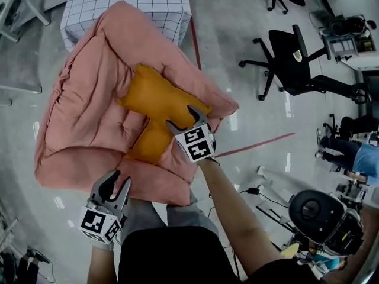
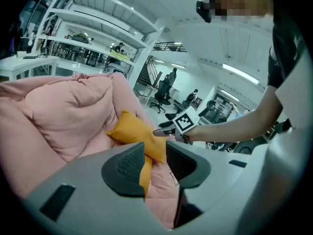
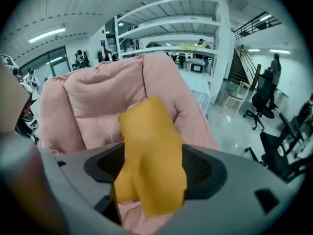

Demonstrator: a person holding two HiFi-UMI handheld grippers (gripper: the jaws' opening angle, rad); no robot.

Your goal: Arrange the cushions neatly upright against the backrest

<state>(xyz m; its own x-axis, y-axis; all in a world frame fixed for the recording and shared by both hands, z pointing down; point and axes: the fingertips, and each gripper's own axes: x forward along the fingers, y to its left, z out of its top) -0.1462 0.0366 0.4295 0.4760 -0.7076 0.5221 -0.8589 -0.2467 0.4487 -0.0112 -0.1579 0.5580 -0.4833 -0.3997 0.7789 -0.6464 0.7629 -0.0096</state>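
Here our right gripper [image 1: 180, 116] holds its fingers wide around an orange cushion [image 1: 155, 96] on the pink chair [image 1: 83, 105]. Our left gripper [image 1: 120, 179], fingers apart and empty, hovers at its front edge. A second cushion [image 1: 148, 142] lies half hidden.

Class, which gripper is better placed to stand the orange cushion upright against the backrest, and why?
Right. The right gripper has open jaws astride the orange cushion; the left gripper hovers apart from it, near the front of the pink chair.

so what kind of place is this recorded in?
Probably a lab or workshop floor, not a home: black office chairs, white shelving racks, and red tape lines on a glossy floor.
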